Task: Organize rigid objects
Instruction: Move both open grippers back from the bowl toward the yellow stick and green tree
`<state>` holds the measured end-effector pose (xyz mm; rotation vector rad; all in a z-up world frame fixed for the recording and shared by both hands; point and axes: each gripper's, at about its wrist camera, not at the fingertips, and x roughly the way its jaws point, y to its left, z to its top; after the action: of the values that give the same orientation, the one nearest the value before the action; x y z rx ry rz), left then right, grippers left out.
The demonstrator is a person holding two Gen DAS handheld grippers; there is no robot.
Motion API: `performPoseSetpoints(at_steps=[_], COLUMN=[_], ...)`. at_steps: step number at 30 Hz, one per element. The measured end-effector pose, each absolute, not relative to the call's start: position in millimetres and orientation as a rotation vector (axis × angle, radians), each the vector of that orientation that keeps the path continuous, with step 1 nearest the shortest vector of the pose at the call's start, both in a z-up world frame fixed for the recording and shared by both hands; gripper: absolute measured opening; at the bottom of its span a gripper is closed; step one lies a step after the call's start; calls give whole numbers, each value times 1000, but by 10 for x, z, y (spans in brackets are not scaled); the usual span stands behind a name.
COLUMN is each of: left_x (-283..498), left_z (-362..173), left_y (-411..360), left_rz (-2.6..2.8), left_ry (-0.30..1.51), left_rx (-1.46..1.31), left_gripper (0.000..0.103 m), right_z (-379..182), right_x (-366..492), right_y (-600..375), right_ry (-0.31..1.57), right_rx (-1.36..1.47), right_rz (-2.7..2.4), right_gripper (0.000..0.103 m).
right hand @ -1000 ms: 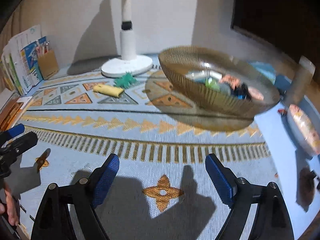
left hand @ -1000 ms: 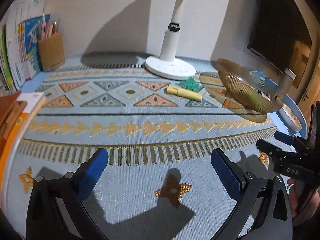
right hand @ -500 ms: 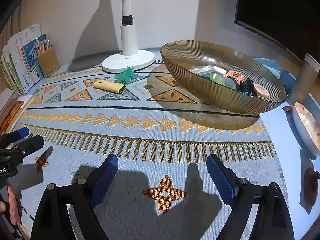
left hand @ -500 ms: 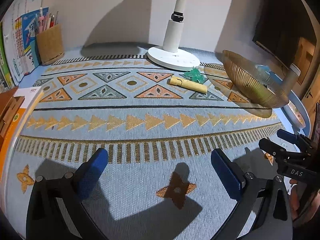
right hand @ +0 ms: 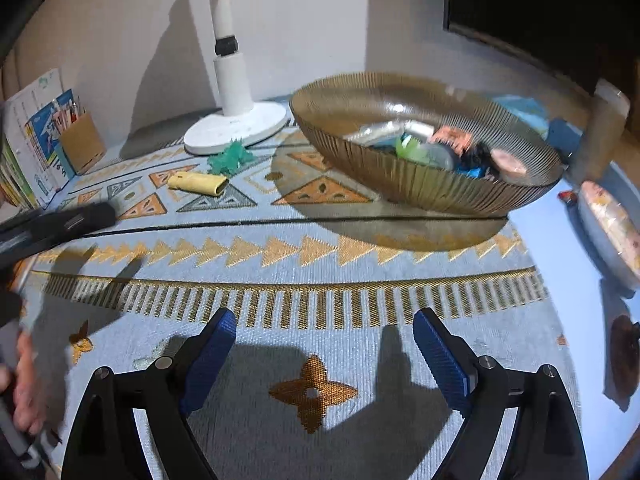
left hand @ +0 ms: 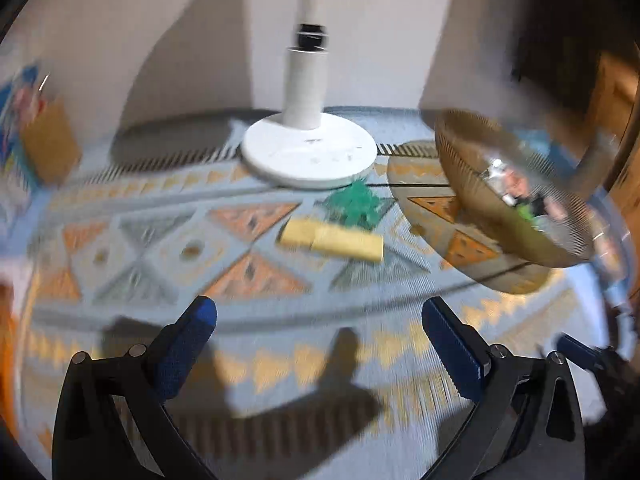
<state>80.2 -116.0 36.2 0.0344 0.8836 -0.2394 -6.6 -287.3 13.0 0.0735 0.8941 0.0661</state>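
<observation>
Left wrist view is showing my left gripper [left hand: 320, 320] spread wide with nothing between its 2 blue pads, and the yellow case [left hand: 331, 239] is lying ahead of it, slightly right of the gap, flat on the patterned mat [left hand: 160, 240]. Just beyond the case, the green toy [left hand: 354, 204] is sitting against the edge of the white lamp base [left hand: 310, 152]. I am judging these 2 pieces to be the loose ones left to tidy, since the ribbed amber bowl [left hand: 472, 184], further off to my right, is already holding several small items and looks like the collecting place. I am keeping the jaws parted, probably so the case can pass between them lengthwise or across. My right gripper [right hand: 322, 336] is likewise released and empty, hanging over bare mat with the bowl ahead of it and to the right. Blur is smearing most of the left view, so the case's ends and the toy's shape are hard to read. The bowl's contents are jumbled and I am not making out each piece, and its far rim is cut off at the frame edge.
</observation>
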Motion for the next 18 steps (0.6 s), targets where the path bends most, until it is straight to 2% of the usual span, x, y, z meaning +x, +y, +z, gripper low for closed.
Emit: performPoseSetpoints(at_steps=[7,12,18], left_x=[1295,1310,1211], left_z=[-8,-2,11], left_y=[-1491,-1066,-216], left_rz=[-169,-145,-17], left_ry=[981,986,981], left_rx=[71,-30,-117], left_gripper=[102,103,102], right_z=[214,371,422], right_x=[180,331,576], right_y=[-2944,-2782,-2542], right_ry=[969,964,942], right_rx=[199,144,158], right_rz=[209,278,325], right_gripper=[89,89,89])
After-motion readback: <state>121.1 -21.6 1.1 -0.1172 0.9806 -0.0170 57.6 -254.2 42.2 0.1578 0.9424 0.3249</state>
